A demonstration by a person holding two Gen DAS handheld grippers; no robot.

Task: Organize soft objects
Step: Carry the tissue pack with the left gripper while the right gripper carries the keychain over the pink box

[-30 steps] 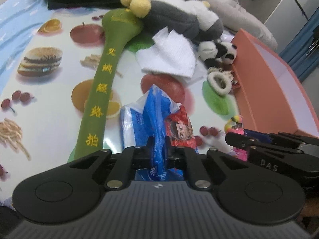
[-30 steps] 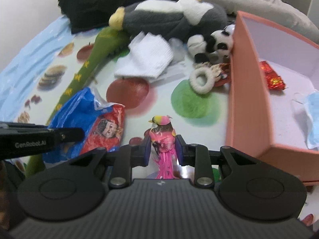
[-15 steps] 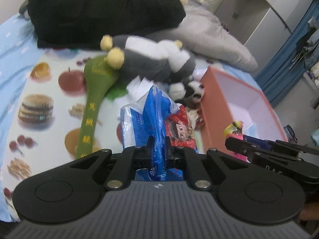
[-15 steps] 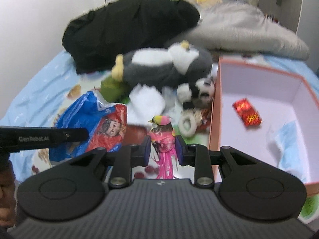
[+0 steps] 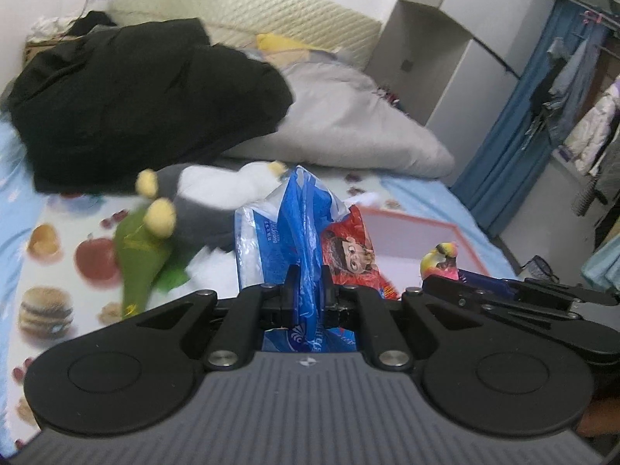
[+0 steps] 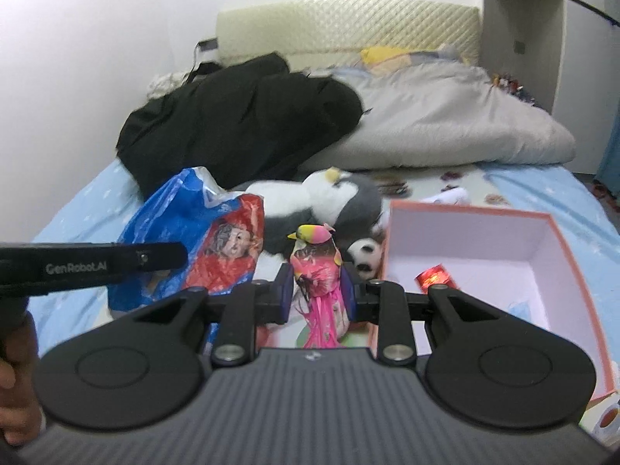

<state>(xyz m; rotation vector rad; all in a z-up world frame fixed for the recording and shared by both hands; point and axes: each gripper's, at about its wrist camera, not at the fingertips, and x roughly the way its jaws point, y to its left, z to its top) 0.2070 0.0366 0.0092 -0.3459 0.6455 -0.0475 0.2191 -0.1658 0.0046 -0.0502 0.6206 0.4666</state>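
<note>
The left hand-held gripper (image 5: 308,285) is clamped on a blue bag (image 5: 298,224), held above the bed (image 5: 23,178). The right hand-held gripper (image 6: 316,290) is clamped on a pink bird toy (image 6: 319,271) — just beside the box (image 6: 573,271), in the air.

Blue-and-red plastic bag (image 5: 306,228); pink toy bird (image 6: 319,271), yellow-headed; orange box (image 6: 503,267), white inside; fruit-printed mat (image 5: 69,271).

A bed (image 6: 542,190) with a pale blue sheet stands against a white wall (image 6: 97,38), a cream quilted headboard (image 6: 348,27) behind it. White cupboards (image 5: 465,46) and a blue curtain (image 5: 515,124) stand beside it.
</note>
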